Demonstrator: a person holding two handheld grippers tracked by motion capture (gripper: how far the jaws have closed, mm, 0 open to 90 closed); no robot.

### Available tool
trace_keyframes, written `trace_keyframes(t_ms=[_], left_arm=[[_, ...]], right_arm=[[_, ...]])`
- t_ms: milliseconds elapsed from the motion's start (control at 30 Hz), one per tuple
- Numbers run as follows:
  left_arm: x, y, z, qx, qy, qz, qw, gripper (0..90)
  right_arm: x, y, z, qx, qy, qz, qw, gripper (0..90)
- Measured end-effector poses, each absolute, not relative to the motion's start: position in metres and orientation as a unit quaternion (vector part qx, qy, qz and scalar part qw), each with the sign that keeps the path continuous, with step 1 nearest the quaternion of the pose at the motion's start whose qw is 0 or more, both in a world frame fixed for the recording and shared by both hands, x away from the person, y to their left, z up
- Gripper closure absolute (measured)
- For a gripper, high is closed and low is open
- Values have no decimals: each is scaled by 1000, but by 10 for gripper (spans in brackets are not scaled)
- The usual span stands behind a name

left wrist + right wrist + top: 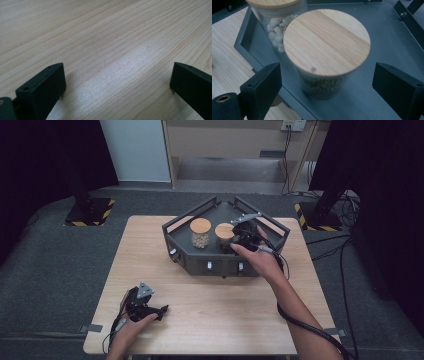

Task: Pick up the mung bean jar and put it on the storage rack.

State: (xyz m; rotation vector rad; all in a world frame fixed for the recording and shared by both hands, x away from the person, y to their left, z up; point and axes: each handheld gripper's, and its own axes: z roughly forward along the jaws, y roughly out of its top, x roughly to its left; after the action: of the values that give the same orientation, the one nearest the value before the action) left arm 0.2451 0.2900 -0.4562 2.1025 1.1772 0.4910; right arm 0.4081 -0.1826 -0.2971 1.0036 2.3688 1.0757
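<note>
Two glass jars with round wooden lids stand side by side in a dark grey tray point(220, 263). The left jar point(200, 233) holds pale white pieces point(277, 32); the right jar point(224, 235) holds small greenish grains point(322, 86). My right gripper point(237, 242) is at the right jar, held by a hand over the tray's front right. In the right gripper view its jaws point(325, 72) stand wide on either side of that jar, with a gap between each pad and the glass. My left gripper point(163, 310) rests open on the table near the front left, with bare wood between its jaws point(117, 68).
The tray sits at the far middle of the light wooden table point(225, 320) and has low rails around its rim. A cable point(300, 320) trails from the right gripper along the forearm. Beyond the table are grey floor and black stand bases point(90, 212).
</note>
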Motion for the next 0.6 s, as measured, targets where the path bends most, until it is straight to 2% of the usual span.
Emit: trace_keyframes(t_ms=[600], left_arm=[[245,290,-456,805,452,188,335,0]], right_arm=[[388,-206,-290,348,838,380,178,78]])
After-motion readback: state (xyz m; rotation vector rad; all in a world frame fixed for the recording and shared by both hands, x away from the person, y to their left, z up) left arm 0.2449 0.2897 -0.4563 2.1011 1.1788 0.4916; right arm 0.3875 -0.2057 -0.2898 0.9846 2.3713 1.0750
